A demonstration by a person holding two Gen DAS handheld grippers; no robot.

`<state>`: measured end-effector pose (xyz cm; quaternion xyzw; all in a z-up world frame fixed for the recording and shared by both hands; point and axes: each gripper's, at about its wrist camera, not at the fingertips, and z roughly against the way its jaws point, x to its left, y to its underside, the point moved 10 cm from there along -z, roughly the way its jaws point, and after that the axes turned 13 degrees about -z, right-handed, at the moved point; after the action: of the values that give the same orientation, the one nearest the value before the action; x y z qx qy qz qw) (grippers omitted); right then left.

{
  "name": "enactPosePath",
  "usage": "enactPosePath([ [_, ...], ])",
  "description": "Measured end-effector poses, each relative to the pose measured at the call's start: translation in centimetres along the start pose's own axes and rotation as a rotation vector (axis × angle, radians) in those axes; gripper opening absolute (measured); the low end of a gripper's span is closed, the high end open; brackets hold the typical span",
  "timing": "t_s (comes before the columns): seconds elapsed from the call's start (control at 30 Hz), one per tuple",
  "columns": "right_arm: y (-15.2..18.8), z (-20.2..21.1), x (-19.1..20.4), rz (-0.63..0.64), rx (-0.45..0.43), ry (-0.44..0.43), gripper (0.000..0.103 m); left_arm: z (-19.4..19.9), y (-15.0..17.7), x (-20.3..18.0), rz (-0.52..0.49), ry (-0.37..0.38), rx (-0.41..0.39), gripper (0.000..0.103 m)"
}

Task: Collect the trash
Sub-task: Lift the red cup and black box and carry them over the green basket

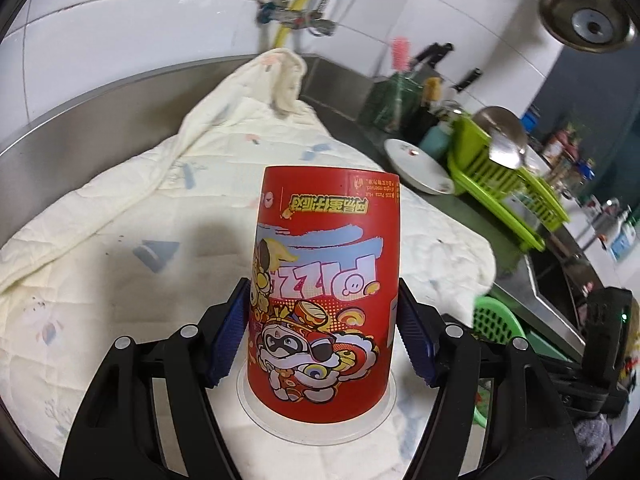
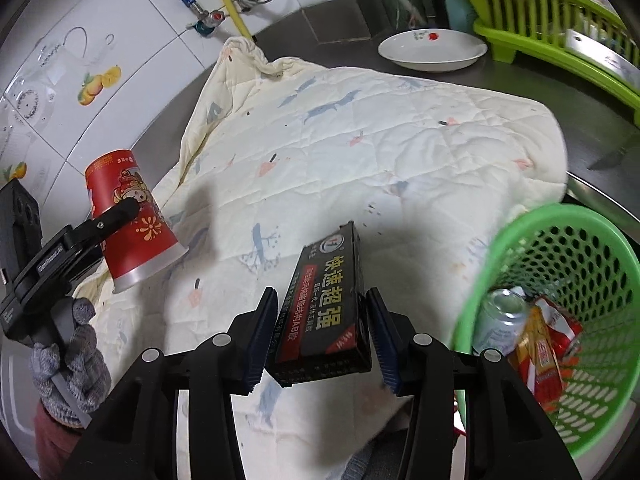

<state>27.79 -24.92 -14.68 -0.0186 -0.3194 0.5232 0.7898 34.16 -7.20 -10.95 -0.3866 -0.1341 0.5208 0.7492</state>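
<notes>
My left gripper (image 1: 322,320) is shut on a red paper cup (image 1: 326,280) with a clear lid, held upside down and tilted above the cream quilted cloth (image 1: 120,240). The cup also shows in the right wrist view (image 2: 132,216), at the left, between the left gripper's fingers (image 2: 116,216). My right gripper (image 2: 322,332) is shut on a black glue box (image 2: 326,304) with red and gold print, lifted over the cloth (image 2: 360,140). A green mesh basket (image 2: 592,272) stands to its right and holds a can and red wrappers.
A white plate (image 2: 432,50) and a green dish rack (image 2: 560,20) stand on the steel counter behind the cloth. A tiled wall with pipes (image 2: 224,8) is at the back. The basket (image 1: 496,320) shows at the right in the left wrist view.
</notes>
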Motion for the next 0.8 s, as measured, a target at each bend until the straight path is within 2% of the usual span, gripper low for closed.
enactPosePath([
  [0.03, 0.3, 0.1, -0.1, 0.001, 0.006, 0.001, 0.033, 0.2, 0.2, -0.6, 0.002, 0.012, -0.001, 0.068],
  [0.23, 2.5, -0.9, -1.0, 0.037, 0.043, 0.053, 0.035, 1.2, 0.9, -1.6, -0.014, 0.009, -0.003, 0.068],
  [0.3, 2.6, -1.0, -1.1, 0.053, 0.031, 0.07, 0.042, 1.5, 1.0, -1.5, -0.015, 0.007, -0.004, 0.068],
  [0.33, 2.6, -1.2, -1.2, 0.054, 0.033, 0.072, 0.052, 1.8, 1.0, -1.4, -0.017, 0.005, -0.005, 0.068],
  [0.37, 2.7, -1.4, -1.2, 0.064, 0.032, 0.09, 0.054, 1.9, 1.0, -1.4, -0.019, 0.003, -0.007, 0.068],
  [0.5, 3.0, -2.5, -1.1, 0.159, 0.026, 0.165, 0.053, 2.3, 1.0, -1.1, -0.015, 0.004, -0.013, 0.068],
  [0.63, 3.3, -3.5, -0.9, 0.221, 0.027, 0.205, 0.052, 2.4, 1.2, -0.8, -0.014, 0.01, -0.011, 0.068],
  [0.7, 3.6, -4.0, -0.9, 0.253, 0.029, 0.237, 0.043, 2.3, 1.4, -0.8, -0.014, 0.011, -0.006, 0.068],
  [0.8, 3.7, -4.0, -1.0, 0.259, 0.026, 0.235, 0.043, 2.4, 1.5, -1.0, -0.021, 0.016, -0.009, 0.068],
])
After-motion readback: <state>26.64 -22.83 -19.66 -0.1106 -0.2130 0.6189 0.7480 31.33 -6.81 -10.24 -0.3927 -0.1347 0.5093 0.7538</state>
